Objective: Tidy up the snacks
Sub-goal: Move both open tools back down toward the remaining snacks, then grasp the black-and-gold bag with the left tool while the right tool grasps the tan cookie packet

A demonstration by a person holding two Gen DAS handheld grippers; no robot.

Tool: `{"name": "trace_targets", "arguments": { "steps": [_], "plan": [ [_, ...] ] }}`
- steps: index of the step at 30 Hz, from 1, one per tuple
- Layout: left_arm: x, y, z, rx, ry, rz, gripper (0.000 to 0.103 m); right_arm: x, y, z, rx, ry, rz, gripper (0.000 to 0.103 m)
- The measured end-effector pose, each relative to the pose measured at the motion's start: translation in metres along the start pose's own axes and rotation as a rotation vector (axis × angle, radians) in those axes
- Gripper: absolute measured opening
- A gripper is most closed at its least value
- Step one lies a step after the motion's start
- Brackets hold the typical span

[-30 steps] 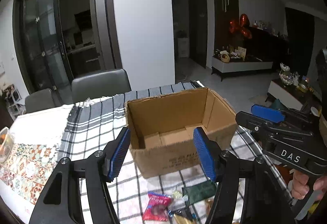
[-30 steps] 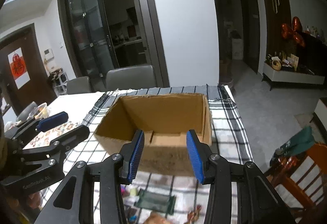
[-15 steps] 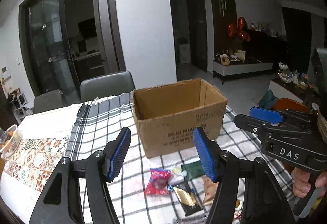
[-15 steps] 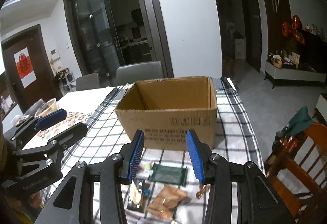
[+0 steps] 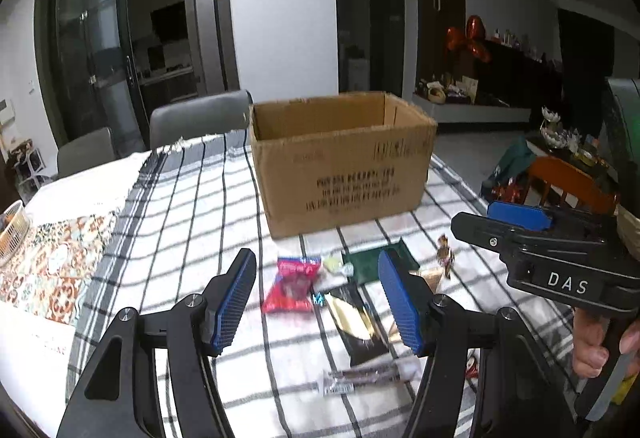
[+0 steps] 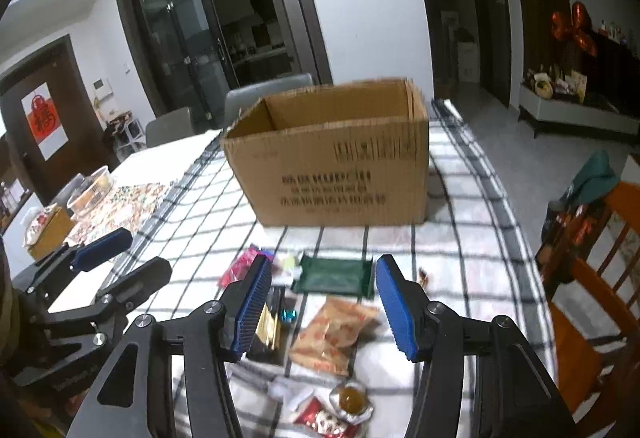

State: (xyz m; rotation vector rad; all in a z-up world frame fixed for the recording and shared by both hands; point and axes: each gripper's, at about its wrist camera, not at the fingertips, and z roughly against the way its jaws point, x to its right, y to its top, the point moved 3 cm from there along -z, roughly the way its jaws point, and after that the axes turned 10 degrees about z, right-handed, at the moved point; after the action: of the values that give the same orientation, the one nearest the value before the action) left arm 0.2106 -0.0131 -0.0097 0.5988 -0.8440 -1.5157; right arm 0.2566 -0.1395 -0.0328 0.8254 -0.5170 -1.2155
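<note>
An open cardboard box [image 5: 340, 162] stands on the checked tablecloth [image 5: 192, 206]; it also shows in the right wrist view [image 6: 336, 154]. Snacks lie in front of it: a red packet [image 5: 292, 278], a dark green packet [image 6: 334, 276], an orange packet [image 6: 332, 334], a black and gold bar [image 5: 354, 318]. My left gripper [image 5: 318, 302] is open and empty above the red packet and the bar. My right gripper [image 6: 320, 304] is open and empty above the green and orange packets. Each gripper shows in the other's view, the right [image 5: 520, 216] and the left [image 6: 116, 258].
Grey chairs [image 5: 200, 118] stand behind the table. A patterned mat [image 5: 52, 258] and a basket [image 5: 10, 226] lie at the left. A wooden chair [image 6: 592, 278] stands at the right edge of the table. More small wrapped snacks [image 6: 344, 406] lie near the front.
Both grippers have pulled back and dropped lower. The box now looks farther off and is seen from the side, and more snacks have come into view under the fingers.
</note>
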Motion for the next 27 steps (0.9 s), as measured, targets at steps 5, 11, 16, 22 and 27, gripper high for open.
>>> {"name": "trace_targets", "arguments": {
  "steps": [5, 11, 16, 22, 27],
  "plan": [
    [0.001, -0.02, -0.013, -0.048, -0.004, 0.006, 0.063, 0.002, -0.019, -0.014, -0.053, 0.016, -0.041, 0.055],
    [0.002, -0.033, -0.031, -0.105, -0.028, 0.019, 0.063, 0.006, -0.037, -0.03, -0.101, 0.039, -0.074, 0.055],
    [0.007, -0.046, -0.047, -0.149, -0.034, 0.009, 0.062, 0.013, -0.049, -0.045, -0.141, 0.063, -0.136, 0.055],
    [0.011, -0.053, -0.067, -0.189, -0.029, 0.023, 0.062, 0.019, -0.06, -0.059, -0.172, 0.082, -0.189, 0.055],
    [0.008, -0.057, -0.083, -0.221, -0.033, 0.068, 0.059, 0.021, -0.062, -0.066, -0.185, 0.097, -0.212, 0.055]
  ]
}}
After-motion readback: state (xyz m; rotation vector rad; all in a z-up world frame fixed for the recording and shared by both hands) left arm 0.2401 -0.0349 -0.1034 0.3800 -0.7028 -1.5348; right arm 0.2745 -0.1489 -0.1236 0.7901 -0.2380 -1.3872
